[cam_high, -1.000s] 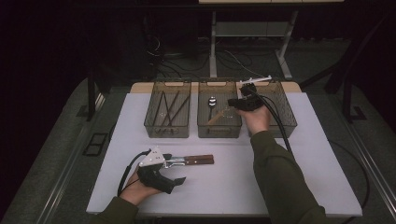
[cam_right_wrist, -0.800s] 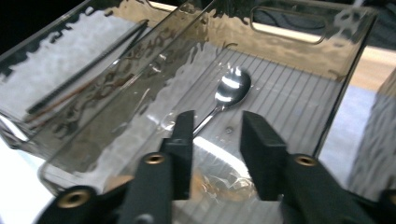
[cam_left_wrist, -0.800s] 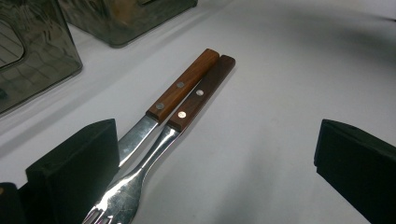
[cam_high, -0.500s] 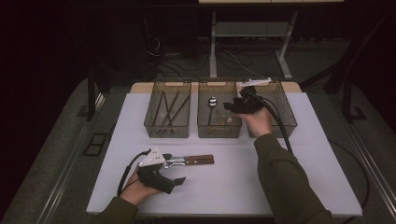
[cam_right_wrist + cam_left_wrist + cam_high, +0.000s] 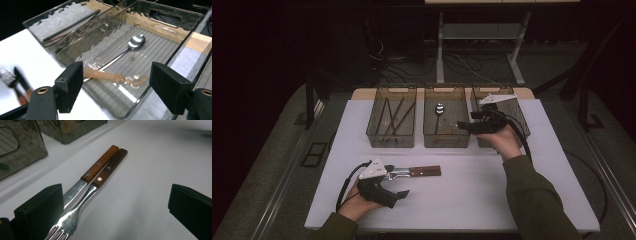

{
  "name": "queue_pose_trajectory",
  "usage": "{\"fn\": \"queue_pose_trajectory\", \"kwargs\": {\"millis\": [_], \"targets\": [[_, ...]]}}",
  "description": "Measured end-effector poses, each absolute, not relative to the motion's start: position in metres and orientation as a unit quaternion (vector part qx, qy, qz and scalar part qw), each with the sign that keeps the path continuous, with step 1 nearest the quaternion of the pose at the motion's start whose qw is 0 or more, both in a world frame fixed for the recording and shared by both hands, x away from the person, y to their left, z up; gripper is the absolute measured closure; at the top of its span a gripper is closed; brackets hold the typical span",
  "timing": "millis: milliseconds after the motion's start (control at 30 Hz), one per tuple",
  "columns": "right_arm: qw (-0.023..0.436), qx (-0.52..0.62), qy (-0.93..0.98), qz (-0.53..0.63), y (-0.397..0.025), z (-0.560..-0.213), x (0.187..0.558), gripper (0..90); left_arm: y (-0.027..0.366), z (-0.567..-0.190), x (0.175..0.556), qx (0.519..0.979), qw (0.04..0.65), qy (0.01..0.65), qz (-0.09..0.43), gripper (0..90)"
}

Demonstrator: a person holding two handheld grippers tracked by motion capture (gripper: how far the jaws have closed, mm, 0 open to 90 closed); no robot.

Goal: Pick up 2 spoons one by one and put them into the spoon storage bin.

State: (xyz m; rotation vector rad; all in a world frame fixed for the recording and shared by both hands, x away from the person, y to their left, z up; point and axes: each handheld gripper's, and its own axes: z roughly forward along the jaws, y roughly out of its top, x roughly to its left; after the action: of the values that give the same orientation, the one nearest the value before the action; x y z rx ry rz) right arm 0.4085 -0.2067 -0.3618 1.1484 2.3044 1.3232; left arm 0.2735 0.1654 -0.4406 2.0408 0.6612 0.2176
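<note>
A fork (image 5: pixel 82 202) and a knife (image 5: pixel 98 166), both with wooden handles, lie side by side on the white table (image 5: pixel 472 200). My left gripper (image 5: pixel 115 202) rests open around their metal ends, which lie close to its left jaw. In the high view the left gripper (image 5: pixel 404 182) lies at the front left with the cutlery (image 5: pixel 417 172) pointing right. My right gripper (image 5: pixel 116 82) hovers open at the near rim of the middle bin (image 5: pixel 165 15). A metal spoon (image 5: pixel 130 46) and a blurred wooden-handled spoon (image 5: pixel 112 76) lie in that bin.
Three clear bins stand in a row at the back: the left bin (image 5: pixel 391 141) holds several dark sticks, then come the middle bin (image 5: pixel 447 142) and the right bin (image 5: pixel 518 106). The right gripper (image 5: pixel 463 126) hangs over the gap between these two. Table edges are near.
My right gripper has drawn back from over the middle bin toward the person and slightly right. The left gripper and the cutlery have not moved.
</note>
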Motion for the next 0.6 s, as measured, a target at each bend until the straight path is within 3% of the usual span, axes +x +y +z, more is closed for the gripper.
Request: {"fn": "queue_pose_trajectory", "kwargs": {"millis": [233, 600], "targets": [[0.131, 0.385, 0.782, 0.473, -0.225, -0.365, 0.376, 19.6, 0.165, -0.44, 0.273, 0.835, 0.471, 0.271, 0.092, 0.0], [0.156, 0.388, 0.778, 0.468, -0.252, -0.379, 0.334, 17.3, 0.165, -0.439, 0.273, 0.834, 0.47, 0.274, 0.097, 0.0]]}}
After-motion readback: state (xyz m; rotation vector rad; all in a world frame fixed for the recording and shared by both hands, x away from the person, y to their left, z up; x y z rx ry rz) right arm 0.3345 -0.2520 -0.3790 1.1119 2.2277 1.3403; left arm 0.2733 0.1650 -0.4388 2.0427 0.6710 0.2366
